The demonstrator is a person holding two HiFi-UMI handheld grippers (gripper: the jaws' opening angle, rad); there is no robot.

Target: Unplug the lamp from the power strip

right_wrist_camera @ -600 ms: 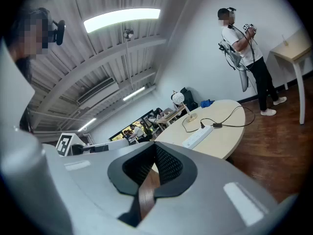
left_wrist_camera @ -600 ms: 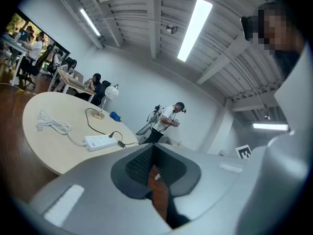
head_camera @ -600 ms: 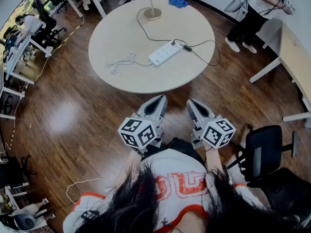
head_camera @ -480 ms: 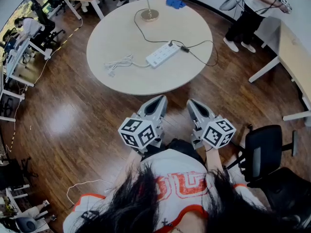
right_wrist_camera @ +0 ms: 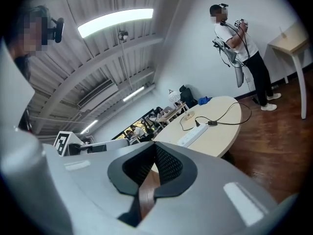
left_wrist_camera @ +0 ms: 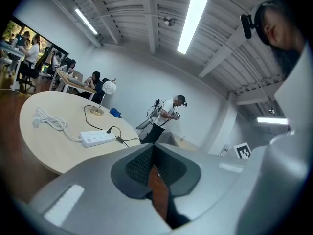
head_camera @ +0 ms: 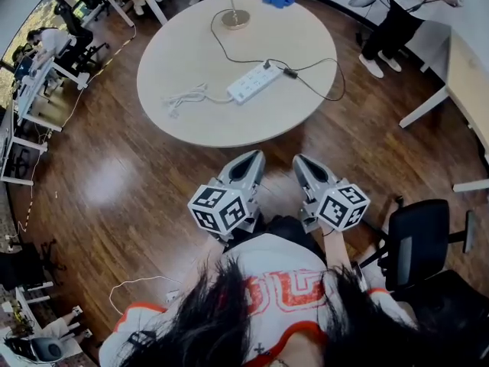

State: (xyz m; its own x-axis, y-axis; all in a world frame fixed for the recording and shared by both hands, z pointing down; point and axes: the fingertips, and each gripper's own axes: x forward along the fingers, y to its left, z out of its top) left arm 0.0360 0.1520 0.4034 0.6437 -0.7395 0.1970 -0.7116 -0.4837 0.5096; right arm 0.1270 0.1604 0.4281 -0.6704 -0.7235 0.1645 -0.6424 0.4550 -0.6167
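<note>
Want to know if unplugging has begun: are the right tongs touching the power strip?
Apart. Head view: the right tongs, shut, sit by the person's body; floor separates them from the table holding the strip.

No legible words or numbers anywhere, red lettering on the person's white shirt [head_camera: 279, 287] partly hidden, unreadable

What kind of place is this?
Probably a shared office or lab: a round table, an office chair, desks with seated people, and strip lights overhead.
</note>
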